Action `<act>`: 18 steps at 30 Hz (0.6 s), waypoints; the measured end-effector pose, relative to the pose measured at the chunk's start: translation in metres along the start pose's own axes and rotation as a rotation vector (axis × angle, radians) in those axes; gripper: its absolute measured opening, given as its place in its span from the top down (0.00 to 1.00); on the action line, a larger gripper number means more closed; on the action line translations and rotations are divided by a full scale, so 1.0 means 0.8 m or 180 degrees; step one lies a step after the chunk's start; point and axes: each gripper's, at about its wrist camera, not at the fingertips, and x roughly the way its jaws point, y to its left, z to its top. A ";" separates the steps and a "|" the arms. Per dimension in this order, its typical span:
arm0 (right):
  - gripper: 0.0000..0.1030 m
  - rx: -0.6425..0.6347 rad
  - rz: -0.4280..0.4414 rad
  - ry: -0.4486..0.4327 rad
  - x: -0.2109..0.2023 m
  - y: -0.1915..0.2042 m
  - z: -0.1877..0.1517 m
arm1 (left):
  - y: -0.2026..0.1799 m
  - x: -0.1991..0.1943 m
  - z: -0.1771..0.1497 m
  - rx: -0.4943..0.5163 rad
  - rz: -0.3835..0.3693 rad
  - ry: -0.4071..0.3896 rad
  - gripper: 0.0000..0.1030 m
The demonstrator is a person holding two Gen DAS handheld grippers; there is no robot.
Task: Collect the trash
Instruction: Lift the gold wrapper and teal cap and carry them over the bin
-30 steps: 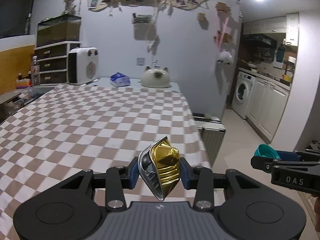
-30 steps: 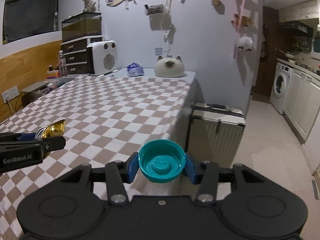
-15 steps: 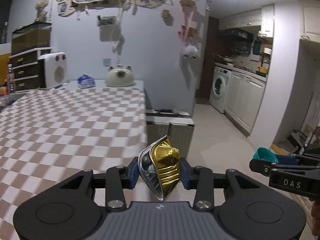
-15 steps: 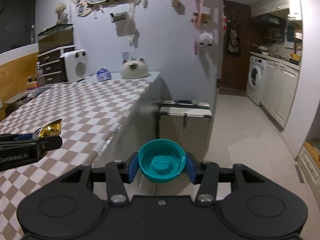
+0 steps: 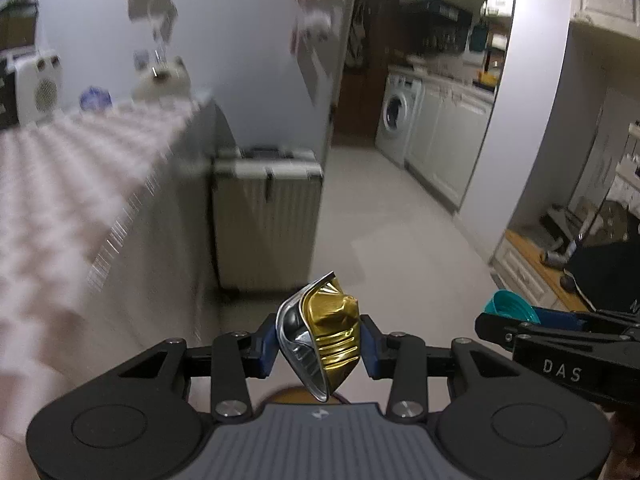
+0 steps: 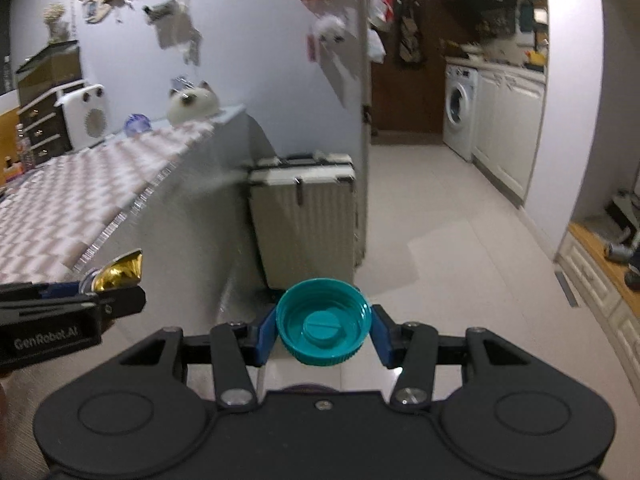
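My left gripper (image 5: 319, 344) is shut on a crushed gold and silver foil capsule (image 5: 324, 332), held in the air past the table's right edge. It also shows in the right wrist view (image 6: 120, 270) at the left. My right gripper (image 6: 323, 326) is shut on a teal plastic bottle cap (image 6: 323, 320), open side facing the camera, above the floor. The cap also shows in the left wrist view (image 5: 510, 310) at the right.
The checkered table (image 6: 60, 204) is on the left, its cloth hanging down. A beige hard-shell suitcase (image 6: 304, 216) stands on the floor against the wall. A washing machine (image 6: 460, 110) and white cabinets (image 6: 508, 128) line the right. The tiled floor (image 6: 440, 240) lies ahead.
Both grippers have swung right, off the table and toward the floor and kitchen side. Each still holds its piece of trash.
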 end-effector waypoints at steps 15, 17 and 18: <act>0.52 0.0236 -0.0099 0.0804 0.137 -0.073 -0.139 | 0.003 0.197 -0.123 -0.0162 -0.0010 0.0941 0.59; 0.52 0.0289 -0.0086 0.0915 0.161 -0.078 -0.157 | 0.013 0.223 -0.137 -0.0182 0.0023 0.1039 0.59; 0.52 0.0318 -0.0076 0.0977 0.175 -0.079 -0.167 | 0.019 0.234 -0.142 -0.0204 0.0037 0.1079 0.59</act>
